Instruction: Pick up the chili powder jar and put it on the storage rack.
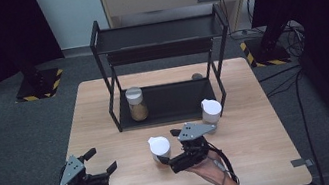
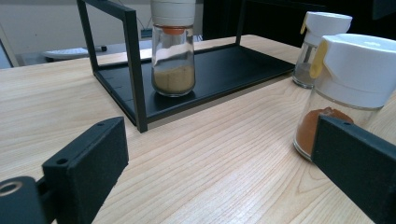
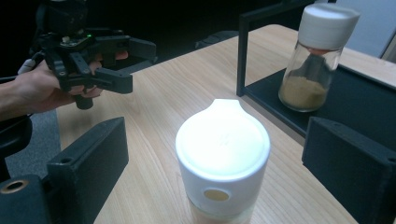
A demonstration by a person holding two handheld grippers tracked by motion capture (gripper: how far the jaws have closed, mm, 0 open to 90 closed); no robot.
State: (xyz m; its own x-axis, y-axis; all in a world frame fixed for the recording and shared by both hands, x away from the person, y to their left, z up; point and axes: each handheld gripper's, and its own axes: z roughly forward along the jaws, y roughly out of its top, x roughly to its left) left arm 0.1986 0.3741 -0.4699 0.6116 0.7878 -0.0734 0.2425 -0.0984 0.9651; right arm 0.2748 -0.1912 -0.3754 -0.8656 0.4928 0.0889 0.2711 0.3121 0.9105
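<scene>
A white-capped jar of orange-red spice (image 1: 159, 148) stands on the wooden table (image 1: 263, 147) near its front middle. My right gripper (image 1: 169, 146) is open just to its right. In the right gripper view the jar (image 3: 223, 154) sits between the wide jaws with a gap on each side. My left gripper (image 1: 101, 160) is open and holds nothing at the front left; the spice jar (image 2: 348, 88) lies ahead to its right. A jar of tan powder (image 1: 136, 104) stands on the lower shelf of the black rack (image 1: 110, 91). A second white-capped jar (image 1: 211, 110) stands by the rack's front right leg.
The rack's upper shelf (image 1: 157, 33) is bare. A small dark round object (image 1: 196, 76) lies on the table behind the rack. Cables (image 1: 298, 85) run over the floor to the right of the table.
</scene>
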